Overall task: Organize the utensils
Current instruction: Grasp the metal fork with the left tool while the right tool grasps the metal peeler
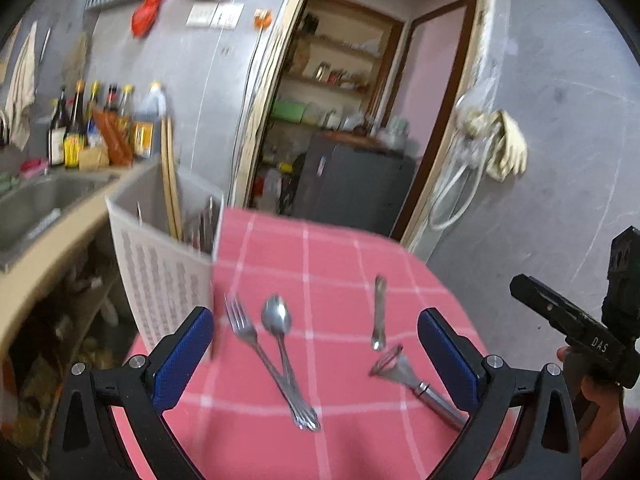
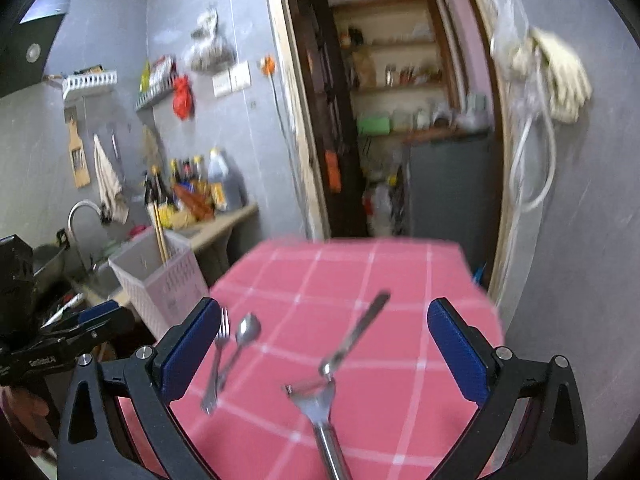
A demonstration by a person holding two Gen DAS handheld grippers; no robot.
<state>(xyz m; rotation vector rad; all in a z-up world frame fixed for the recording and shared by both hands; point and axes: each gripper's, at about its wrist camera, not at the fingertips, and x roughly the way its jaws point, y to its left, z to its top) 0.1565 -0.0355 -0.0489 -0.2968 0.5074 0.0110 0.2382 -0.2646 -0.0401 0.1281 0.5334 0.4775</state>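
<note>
On the pink checked tablecloth (image 1: 328,264) (image 2: 400,272) lie a fork (image 1: 256,344) (image 2: 216,360) and a spoon (image 1: 278,324) (image 2: 242,340), their handles crossing. To their right are a small metal utensil (image 1: 379,312) (image 2: 356,332) and a metal peeler (image 1: 408,376) (image 2: 320,408). My left gripper (image 1: 316,344) hovers open over the fork and spoon with nothing between its blue pads (image 1: 188,352). My right gripper (image 2: 324,348) stands open above the peeler and the small utensil, holding nothing. A white perforated basket (image 1: 160,264) (image 2: 160,280) holding chopsticks stands off the cloth's left edge.
A counter with a sink (image 1: 36,204) and several sauce bottles (image 1: 100,128) runs along the left. Behind the table a doorway (image 1: 360,120) opens onto shelves and a dark cabinet. Gloves and a hose (image 1: 500,148) hang on the right wall. A hand (image 1: 596,392) holds the other gripper.
</note>
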